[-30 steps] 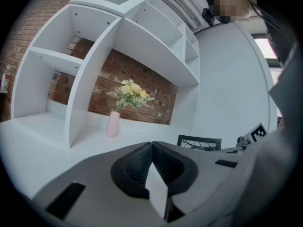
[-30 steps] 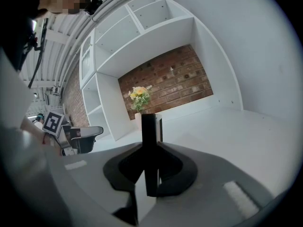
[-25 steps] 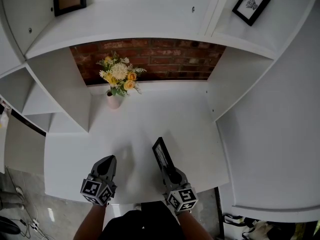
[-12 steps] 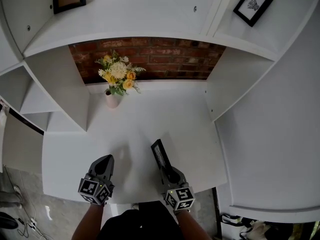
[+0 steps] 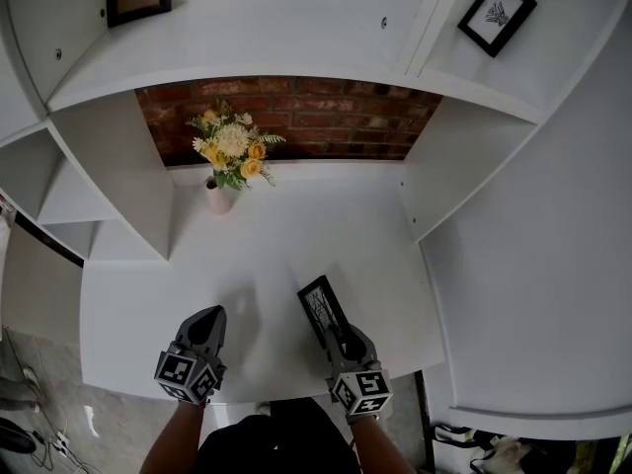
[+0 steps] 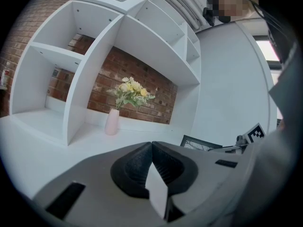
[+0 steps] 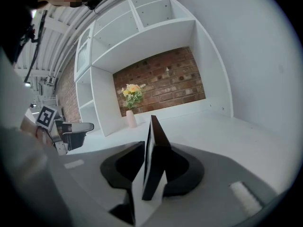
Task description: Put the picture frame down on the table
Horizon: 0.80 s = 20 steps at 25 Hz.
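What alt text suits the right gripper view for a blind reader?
A black picture frame stands edge-on between the jaws of the right hand-held gripper, which have just been opening, with a gap at its left. Beyond lie a white table, a vase of flowers and a brick wall.

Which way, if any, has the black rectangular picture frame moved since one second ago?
Yes. The black rectangular picture frame has tipped toward the white table's right edge, showing more face.

txt: none legible | brands/nos.: none; sq. markers point(image 5: 186, 371) carry no chars
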### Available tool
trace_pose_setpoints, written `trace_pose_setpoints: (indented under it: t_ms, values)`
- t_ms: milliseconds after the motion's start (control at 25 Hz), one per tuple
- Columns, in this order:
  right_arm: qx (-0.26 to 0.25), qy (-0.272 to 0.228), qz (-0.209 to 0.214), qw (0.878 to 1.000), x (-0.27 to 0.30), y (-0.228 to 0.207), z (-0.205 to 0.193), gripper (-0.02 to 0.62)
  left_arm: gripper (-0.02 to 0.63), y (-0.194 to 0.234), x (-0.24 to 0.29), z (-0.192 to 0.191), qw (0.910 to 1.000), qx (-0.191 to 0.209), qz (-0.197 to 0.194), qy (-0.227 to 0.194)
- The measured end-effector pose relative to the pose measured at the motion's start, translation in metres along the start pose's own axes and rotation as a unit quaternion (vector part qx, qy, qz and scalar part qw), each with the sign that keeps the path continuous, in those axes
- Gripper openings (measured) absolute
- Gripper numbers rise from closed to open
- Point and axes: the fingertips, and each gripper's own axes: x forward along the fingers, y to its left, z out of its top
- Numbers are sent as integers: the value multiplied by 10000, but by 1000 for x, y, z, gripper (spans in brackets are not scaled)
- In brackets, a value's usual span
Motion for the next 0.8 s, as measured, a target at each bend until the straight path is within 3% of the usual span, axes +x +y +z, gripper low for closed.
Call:
trace_pose_setpoints:
  t_ms: [280,800]
  values:
    - [37,380,-318,9988,0,-19,-13,108,-2,-1,2,3,10000,13,10,-55]
    - [304,762,-120,9966,22,-15,-25,152,-2,-4,6,4,10000,-37,45,-63]
